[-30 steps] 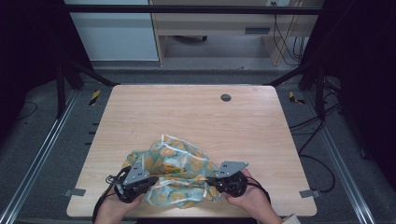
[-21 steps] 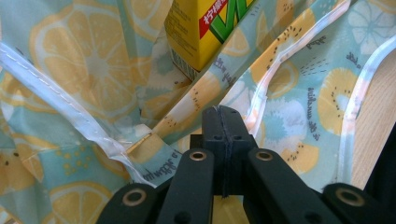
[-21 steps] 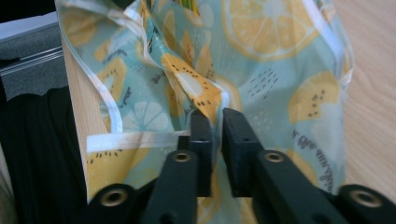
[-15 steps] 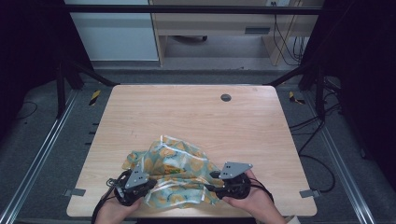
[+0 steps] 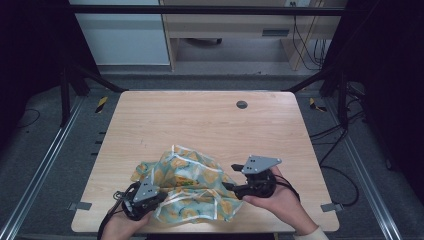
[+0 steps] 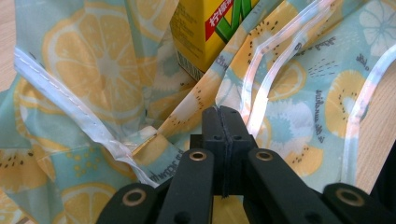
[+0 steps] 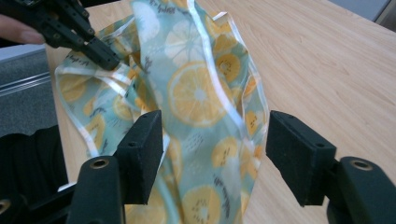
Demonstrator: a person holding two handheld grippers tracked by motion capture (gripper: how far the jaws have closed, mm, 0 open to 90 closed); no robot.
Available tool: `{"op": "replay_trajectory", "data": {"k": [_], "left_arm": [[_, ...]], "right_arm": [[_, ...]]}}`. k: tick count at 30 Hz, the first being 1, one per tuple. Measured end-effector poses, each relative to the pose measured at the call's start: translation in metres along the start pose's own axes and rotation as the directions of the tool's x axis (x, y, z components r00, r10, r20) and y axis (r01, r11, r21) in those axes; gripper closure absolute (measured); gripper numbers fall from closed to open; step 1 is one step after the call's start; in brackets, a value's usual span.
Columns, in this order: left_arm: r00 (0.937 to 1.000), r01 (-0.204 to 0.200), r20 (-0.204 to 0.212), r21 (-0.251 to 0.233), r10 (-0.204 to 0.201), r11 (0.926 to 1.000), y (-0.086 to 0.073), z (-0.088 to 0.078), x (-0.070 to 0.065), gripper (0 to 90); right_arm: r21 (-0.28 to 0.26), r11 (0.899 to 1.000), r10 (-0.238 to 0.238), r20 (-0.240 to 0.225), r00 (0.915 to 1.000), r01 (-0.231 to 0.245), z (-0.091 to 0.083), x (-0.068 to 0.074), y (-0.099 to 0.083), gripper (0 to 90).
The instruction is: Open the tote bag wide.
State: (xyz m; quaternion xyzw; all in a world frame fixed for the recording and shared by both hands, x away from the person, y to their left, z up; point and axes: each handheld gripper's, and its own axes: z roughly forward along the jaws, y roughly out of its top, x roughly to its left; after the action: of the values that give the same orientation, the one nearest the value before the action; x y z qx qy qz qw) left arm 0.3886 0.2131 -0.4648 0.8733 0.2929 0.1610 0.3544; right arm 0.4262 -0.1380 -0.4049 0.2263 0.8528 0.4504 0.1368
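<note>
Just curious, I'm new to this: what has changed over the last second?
The right hand-held gripper has lifted slightly and its jaws have just been opening, letting go of the fruit-print bag. The left hand-held gripper stays shut on the bag, and the table is unchanged.

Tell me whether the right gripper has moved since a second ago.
Yes. The right gripper has lifted off the fruit-print bag and shifted toward the table's right edge, its fingers just opening.
</note>
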Motion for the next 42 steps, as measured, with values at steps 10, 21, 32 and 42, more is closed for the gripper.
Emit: {"op": "replay_trajectory", "data": {"k": [10, 21, 32, 42], "left_arm": [[0.9998, -0.015, 0.017, 0.007, 0.015, 0.9999, 0.001, 0.002, -0.004, 90.0], [0.9976, -0.06, 0.036, 0.042, 0.059, 0.9973, 0.002, 0.009, -0.01, 90.0], [0.9974, -0.07, 0.026, 0.085, 0.068, 0.9939, 0.002, 0.016, -0.01, 89.8], [0.9975, -0.071, 0.017, 0.09, 0.069, 0.9934, 0.004, 0.019, -0.011, 90.0]], "right_arm": [[0.036, 0.999, -0.018, -0.017, 0.9997, 0.019, 0.031, 0.0, 0.026, 26.3], [0.087, 0.996, -0.012, -0.052, 0.9986, 0.016, 0.056, 0.011, 0.028, 20.1], [0.186, 0.981, -0.04, -0.079, 0.996, 0.054, 0.075, 0.017, 0.025, 44.1], [0.141, 0.987, -0.057, -0.124, 0.9907, 0.075, 0.058, 0.014, 0.036, 82.6]]}}
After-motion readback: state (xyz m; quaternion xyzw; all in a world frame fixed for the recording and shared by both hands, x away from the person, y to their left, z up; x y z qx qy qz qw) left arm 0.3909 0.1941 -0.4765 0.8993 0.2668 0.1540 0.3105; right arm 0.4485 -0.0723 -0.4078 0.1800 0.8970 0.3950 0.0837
